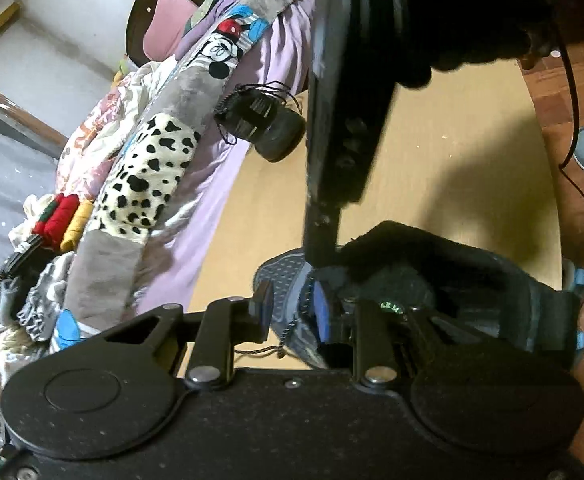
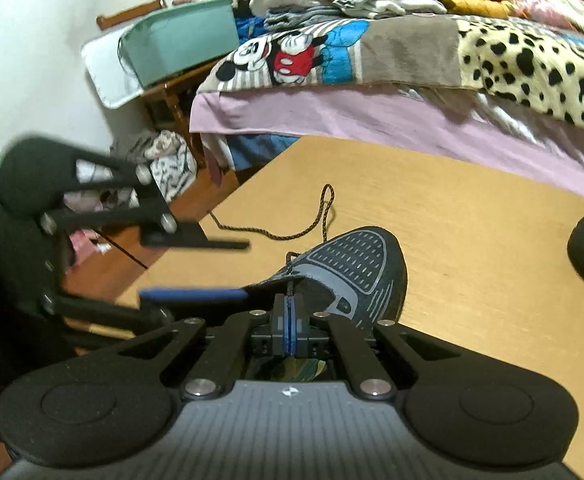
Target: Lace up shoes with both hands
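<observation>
On the pale wood table, dark mesh shoe lies near the front edge. Right gripper pinches its braided lace, pads fully together. Left gripper stands part open against the shoe's collar; grip unclear. Table beyond the toe is bare. Only the left view shows a second shoe by the bed.

A: Where is there room on the light wooden worktop?

B: The broad bare stretch between the dark mesh shoe and the bed with the lilac sheet lies open.

A: What blocks the way?

B: The bed runs along the far edge. A second black shoe stands by that edge, well apart from the first. A speckled dark lace loops over the wood just past the toe. The left hand-held gripper reaches across beside the shoe, crowding that side.
</observation>
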Demonstrator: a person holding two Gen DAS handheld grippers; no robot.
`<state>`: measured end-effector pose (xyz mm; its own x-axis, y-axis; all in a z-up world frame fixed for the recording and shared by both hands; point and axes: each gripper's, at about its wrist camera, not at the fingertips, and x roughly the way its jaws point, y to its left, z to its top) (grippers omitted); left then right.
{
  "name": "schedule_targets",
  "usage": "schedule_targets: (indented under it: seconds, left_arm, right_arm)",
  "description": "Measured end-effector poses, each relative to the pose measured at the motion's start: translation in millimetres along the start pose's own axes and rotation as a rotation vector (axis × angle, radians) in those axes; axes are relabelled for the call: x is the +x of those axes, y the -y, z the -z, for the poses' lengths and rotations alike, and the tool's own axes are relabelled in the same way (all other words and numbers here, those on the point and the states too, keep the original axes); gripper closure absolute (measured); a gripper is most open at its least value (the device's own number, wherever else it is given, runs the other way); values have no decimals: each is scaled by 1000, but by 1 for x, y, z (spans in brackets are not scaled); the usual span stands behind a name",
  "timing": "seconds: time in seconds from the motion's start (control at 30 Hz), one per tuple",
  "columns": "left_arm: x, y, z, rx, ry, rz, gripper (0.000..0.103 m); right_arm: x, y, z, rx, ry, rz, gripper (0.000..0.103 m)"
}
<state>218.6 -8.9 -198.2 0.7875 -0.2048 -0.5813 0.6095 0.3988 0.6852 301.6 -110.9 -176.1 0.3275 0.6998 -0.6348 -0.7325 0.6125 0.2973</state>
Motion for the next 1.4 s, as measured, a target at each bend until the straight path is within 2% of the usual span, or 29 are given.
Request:
schedule_targets:
  seconds: [0.27, 0.4, 0.53, 0.8, 0.93, 1.23, 1.4]
  left_arm:
    - [18, -6, -2, -9, 25, 12, 83]
    - [21, -6, 2, -19, 32, 32, 90]
    - [24, -4, 8, -38, 51, 56, 90]
    - [28, -2, 9, -34, 91, 30, 94]
    - [30, -3, 10, -33, 102, 32, 100]
    - [24, -7, 12, -56, 90, 65, 102]
    - [17, -9, 18, -82, 77, 87, 102]
  right_arm:
    - [1, 19, 2, 96, 23, -55, 100]
    - [2, 21, 2, 96, 23, -62, 100]
    - [2, 22, 2, 94, 23, -61, 100]
    - [1, 23, 3, 92, 24, -68, 100]
    - [1, 25, 3, 94, 21, -72, 100]
    - [2, 27, 2, 127, 21, -88, 100]
    - [-10, 39, 1, 213, 72, -95, 96]
